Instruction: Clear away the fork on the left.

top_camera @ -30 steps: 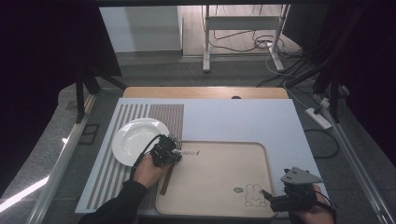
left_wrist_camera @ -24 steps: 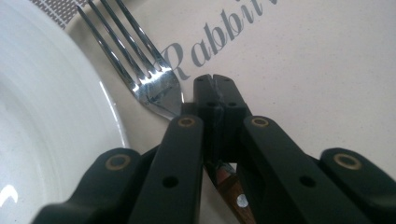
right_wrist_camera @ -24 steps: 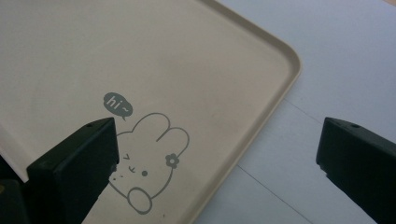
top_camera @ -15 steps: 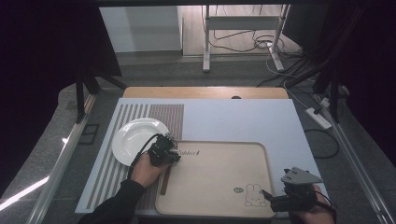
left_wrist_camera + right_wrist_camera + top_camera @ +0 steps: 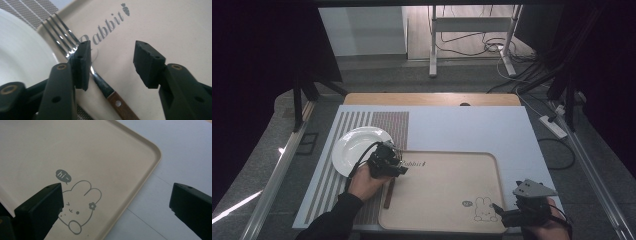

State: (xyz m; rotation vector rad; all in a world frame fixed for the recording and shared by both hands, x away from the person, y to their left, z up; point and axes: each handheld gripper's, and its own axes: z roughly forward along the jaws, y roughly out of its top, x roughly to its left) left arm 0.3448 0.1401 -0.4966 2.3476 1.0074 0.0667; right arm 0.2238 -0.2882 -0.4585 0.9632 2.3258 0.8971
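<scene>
A fork (image 5: 101, 83) with a wooden handle (image 5: 389, 195) lies along the left edge of the beige rabbit tray (image 5: 447, 200), its tines next to the white plate (image 5: 354, 145). My left gripper (image 5: 401, 166) hovers low over the fork. Its jaws have just been opening, and in the left gripper view (image 5: 112, 53) they stand apart with the fork's neck passing under the left one, pads off it. My right gripper (image 5: 499, 212) rests at the tray's front right corner, wide open (image 5: 116, 195) over the rabbit drawing (image 5: 80, 207), with nothing between its jaws.
The plate sits on a striped placemat (image 5: 327, 195) at the left of the white table cover (image 5: 462, 130). The tray's rim (image 5: 150, 170) ends just left of bare cover. Table legs and cables lie beyond the far edge.
The left hand has barely shifted over the tray's left edge, and the fork's handle lies where it lay. The right hand has kept still.
</scene>
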